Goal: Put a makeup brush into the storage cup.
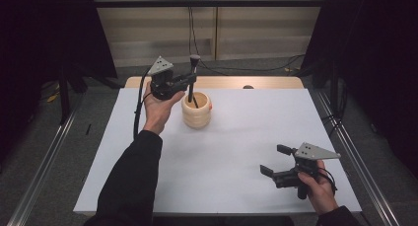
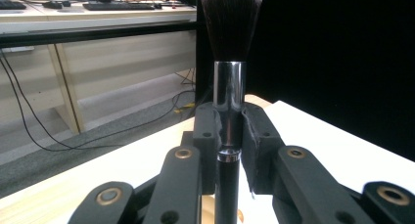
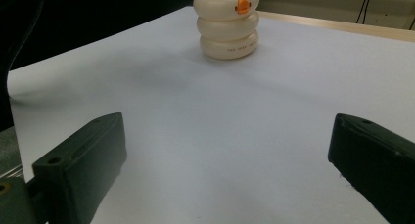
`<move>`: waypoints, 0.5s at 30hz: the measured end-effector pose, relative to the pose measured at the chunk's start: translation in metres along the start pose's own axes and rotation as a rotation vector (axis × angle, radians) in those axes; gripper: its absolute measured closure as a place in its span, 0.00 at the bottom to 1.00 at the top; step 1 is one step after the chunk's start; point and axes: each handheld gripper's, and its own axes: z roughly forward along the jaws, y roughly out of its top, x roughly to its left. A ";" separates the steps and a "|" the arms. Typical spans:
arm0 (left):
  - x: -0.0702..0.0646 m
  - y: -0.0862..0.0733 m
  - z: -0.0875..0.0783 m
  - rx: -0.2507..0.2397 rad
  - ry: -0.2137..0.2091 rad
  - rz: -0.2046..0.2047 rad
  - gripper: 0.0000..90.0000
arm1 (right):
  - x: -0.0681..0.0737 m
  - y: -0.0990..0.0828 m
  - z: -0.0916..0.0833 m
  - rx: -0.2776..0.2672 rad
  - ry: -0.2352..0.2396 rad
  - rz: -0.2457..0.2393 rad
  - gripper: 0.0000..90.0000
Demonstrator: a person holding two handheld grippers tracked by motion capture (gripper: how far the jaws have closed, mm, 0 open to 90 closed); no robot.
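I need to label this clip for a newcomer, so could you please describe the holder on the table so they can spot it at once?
On the white table, look toward its far edge, left of centre. There stands the cream holder, shaped like three stacked rings, with a small orange mark on its top ring; the makeup brush clamped upright in the left tool dips into it.

High view: white table (image 1: 236, 152) evenly lit from above, surroundings near black, soft faint shadows. Left gripper view: makeup brush (image 2: 229, 87) sharp, metal ferrule glinting, background mildly soft. Right gripper view: near jaws slightly blurred, dim upper-left corner.
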 end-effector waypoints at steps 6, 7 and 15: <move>0.004 -0.006 0.007 0.022 0.016 -0.011 0.87 | -0.001 0.000 0.000 -0.004 -0.001 0.004 0.01; 0.004 -0.008 0.008 0.018 0.017 -0.010 0.87 | -0.001 0.000 0.000 -0.003 0.001 0.001 0.01; 0.008 -0.016 0.021 0.018 0.030 -0.017 0.87 | -0.001 0.000 -0.001 -0.006 0.003 0.007 0.01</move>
